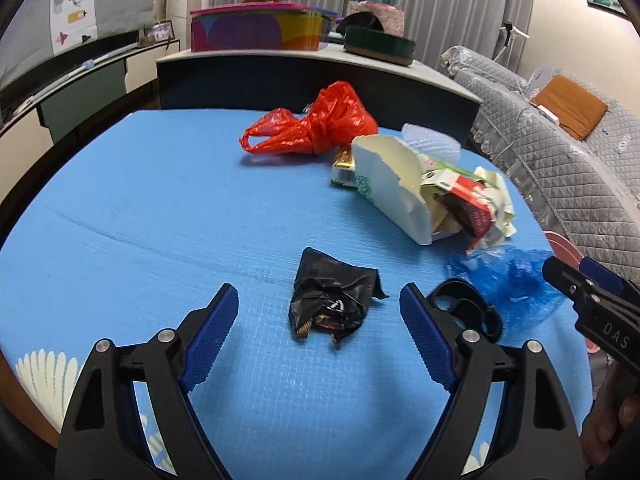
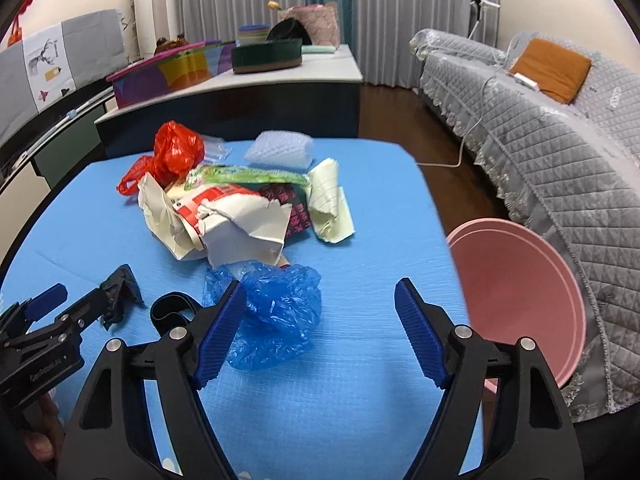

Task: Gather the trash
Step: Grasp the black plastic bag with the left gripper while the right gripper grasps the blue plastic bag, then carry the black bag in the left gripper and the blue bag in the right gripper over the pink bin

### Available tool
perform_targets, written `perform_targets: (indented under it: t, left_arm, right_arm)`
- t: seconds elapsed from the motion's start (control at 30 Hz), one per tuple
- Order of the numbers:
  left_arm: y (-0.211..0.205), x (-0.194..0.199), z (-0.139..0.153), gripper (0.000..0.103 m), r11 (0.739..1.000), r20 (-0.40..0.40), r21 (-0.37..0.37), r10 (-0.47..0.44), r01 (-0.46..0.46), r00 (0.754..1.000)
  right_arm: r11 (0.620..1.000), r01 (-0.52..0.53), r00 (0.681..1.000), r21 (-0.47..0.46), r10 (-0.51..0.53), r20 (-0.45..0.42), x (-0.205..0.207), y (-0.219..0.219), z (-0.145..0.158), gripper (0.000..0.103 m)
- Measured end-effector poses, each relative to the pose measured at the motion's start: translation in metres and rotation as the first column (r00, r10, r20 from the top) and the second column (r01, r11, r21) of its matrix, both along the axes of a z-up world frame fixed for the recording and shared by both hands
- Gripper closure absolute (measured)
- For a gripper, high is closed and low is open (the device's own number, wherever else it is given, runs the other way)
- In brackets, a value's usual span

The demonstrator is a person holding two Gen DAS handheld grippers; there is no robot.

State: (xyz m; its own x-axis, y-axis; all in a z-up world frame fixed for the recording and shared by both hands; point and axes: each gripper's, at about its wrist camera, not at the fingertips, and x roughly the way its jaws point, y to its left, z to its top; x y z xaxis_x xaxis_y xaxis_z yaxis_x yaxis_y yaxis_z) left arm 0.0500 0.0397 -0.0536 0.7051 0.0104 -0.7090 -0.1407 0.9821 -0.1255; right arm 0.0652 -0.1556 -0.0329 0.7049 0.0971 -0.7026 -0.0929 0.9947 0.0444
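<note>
Left gripper (image 1: 318,330): jaws spread wide, holding nothing. Between the two blue pads, low centre of the left wrist view, lies a crumpled black wrapper (image 1: 330,300) flat on the blue mat (image 1: 160,220). The framing reads as a line-up for a pinch from either side; pads not yet touching it.

Right gripper (image 2: 320,330): also released, empty. A scrunched blue plastic bag (image 2: 280,304) sits at lower centre of the right wrist view, against the left-hand pad and partly hidden behind it. Whether the pad actually touches the bag is unclear from this angle.

A black loop of strap or band (image 1: 466,308) lies on the mat beside the wrapper, lower right of the left view; what it is I cannot say for sure.

Remaining trash sits higher in both frames: a torn white carton with wrappers spilling out (image 2: 224,220), a knotted red plastic bag (image 1: 316,124), and a piece of bubble wrap (image 2: 280,150) near the far edge of the mat.

Pink basin (image 2: 516,300) stands off the mat's edge at right of the right wrist view, tilted toward the table, likely the bin, set close so drops stay short. Nothing visible inside it; collection looks barely begun.
</note>
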Motion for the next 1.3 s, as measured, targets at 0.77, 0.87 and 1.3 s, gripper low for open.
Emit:
perform_targets:
  t: [0.77, 0.87, 1.3]
  left_arm:
    - [-0.001, 0.012, -0.007, 0.058, 0.999, -0.056, 0.028, 0.021, -0.02, 0.998]
    - [-0.003, 0.01, -0.002, 0.058, 0.999, -0.037, 0.031, 0.011, -0.01, 0.999]
    - [-0.02, -0.001, 0.023, 0.058, 0.999, 0.042, 0.036, -0.042, 0.041, 0.998]
  right_arm:
    - [0.998, -0.034, 0.999, 0.052, 0.034, -0.005, -0.003, -0.009, 0.003, 0.099]
    - [0.998, -0.023, 0.999, 0.05, 0.022, 0.026, -0.01, -0.014, 0.011, 0.1]
    - [0.999, 0.014, 0.991, 0.042, -0.02, 0.134, -0.04, -0.033, 0.045, 0.101]
